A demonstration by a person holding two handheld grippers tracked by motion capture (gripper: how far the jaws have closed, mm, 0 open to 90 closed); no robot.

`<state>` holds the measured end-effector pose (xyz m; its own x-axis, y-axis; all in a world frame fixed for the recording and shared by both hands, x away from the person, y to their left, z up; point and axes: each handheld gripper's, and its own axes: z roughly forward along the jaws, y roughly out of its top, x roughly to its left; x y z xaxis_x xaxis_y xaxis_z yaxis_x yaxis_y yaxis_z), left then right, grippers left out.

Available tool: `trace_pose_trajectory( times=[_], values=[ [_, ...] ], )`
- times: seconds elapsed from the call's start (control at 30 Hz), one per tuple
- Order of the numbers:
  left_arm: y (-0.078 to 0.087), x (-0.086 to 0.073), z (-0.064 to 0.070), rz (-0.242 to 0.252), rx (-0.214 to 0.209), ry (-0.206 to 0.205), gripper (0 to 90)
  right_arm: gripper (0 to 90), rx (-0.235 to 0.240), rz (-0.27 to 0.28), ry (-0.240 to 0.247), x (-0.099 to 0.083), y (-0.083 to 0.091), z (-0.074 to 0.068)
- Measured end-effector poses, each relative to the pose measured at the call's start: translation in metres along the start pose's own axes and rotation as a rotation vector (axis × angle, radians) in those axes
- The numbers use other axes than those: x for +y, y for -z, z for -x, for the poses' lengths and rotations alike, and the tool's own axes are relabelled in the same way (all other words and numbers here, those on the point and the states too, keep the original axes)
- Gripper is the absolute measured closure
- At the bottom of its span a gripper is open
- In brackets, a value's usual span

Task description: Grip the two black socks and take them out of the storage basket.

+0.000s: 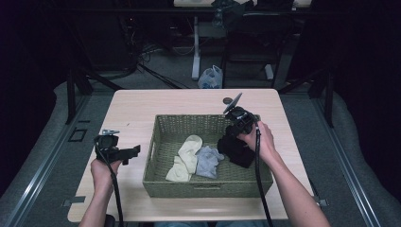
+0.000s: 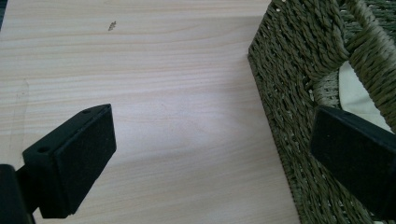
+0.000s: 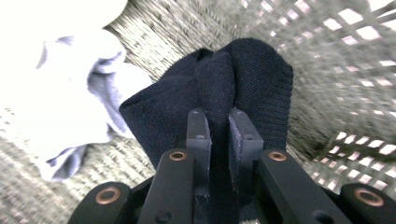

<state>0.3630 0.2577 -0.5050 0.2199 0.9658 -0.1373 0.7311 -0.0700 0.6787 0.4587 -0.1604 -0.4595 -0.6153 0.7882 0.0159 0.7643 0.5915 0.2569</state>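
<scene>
From the high view, a woven green basket [image 1: 161,177] sits in the middle of a pale wooden desk [image 1: 132,106]. Inside it lie a pale yellow sock [image 1: 187,156], a light grey sock [image 1: 208,161] just beside it, and a black sock [image 1: 234,150] toward the right end. The right gripper [image 1: 232,140] reaches down into the basket from the right hand [image 1: 259,137] and meets the black sock. The left gripper [image 1: 130,152] is held by the left hand [image 1: 101,170] over the bare desk, just beside the basket's left wall, pointing toward it. Beyond the desk, a white plastic bag [image 1: 210,78] rests on the floor among dark stands and cables.

In the left gripper view, the two black fingers [image 2: 74,165] stand wide apart with nothing between them but desk [image 2: 163,93]. The basket's woven wall [image 2: 289,93] rises at right, partly behind the right-hand finger, and a handle opening in it shows a bit of pale cloth.

In the right gripper view, the fingers [image 3: 198,140] are clenched on a raised fold of the black sock [image 3: 243,79], a ribbed knit bunched up between them. The light grey sock [image 3: 88,88] lies to the left, touching the black one, overexposed near the top. The basket's weave [image 3: 336,65] surrounds both.
</scene>
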Motion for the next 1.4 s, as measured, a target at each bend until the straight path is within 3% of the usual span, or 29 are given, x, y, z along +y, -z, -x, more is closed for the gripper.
trace_pose_trajectory(
  times=[0.03, 0.2, 0.53, 0.8, 1.07, 1.4],
  values=[
    [0.000, 0.000, 0.000, 0.000, 0.003, 0.000, 1.0, 80.9, 0.003, 0.008, 0.010, 0.000, 0.011, 0.000],
    [0.000, 0.000, 0.000, 0.000, 0.002, 0.002, 1.0, 80.9, 0.016, 0.047, 0.018, 0.000, 0.033, -0.002],
    [0.001, 0.000, 0.002, 0.004, 0.003, -0.003, 0.9, 80.9, 0.030, 0.092, 0.017, 0.002, 0.055, -0.007],
    [0.001, 0.000, 0.001, 0.003, -0.014, -0.001, 1.1, 80.8, 0.023, 0.106, 0.044, 0.001, 0.074, -0.007],
    [0.001, 0.000, 0.000, 0.001, -0.017, 0.000, 1.1, 80.9, 0.031, 0.164, 0.025, -0.002, 0.101, 0.004],
    [0.001, 0.000, 0.000, 0.010, -0.025, 0.011, 0.9, 80.9, 0.004, 0.175, 0.012, -0.010, 0.120, 0.016]
  ],
)
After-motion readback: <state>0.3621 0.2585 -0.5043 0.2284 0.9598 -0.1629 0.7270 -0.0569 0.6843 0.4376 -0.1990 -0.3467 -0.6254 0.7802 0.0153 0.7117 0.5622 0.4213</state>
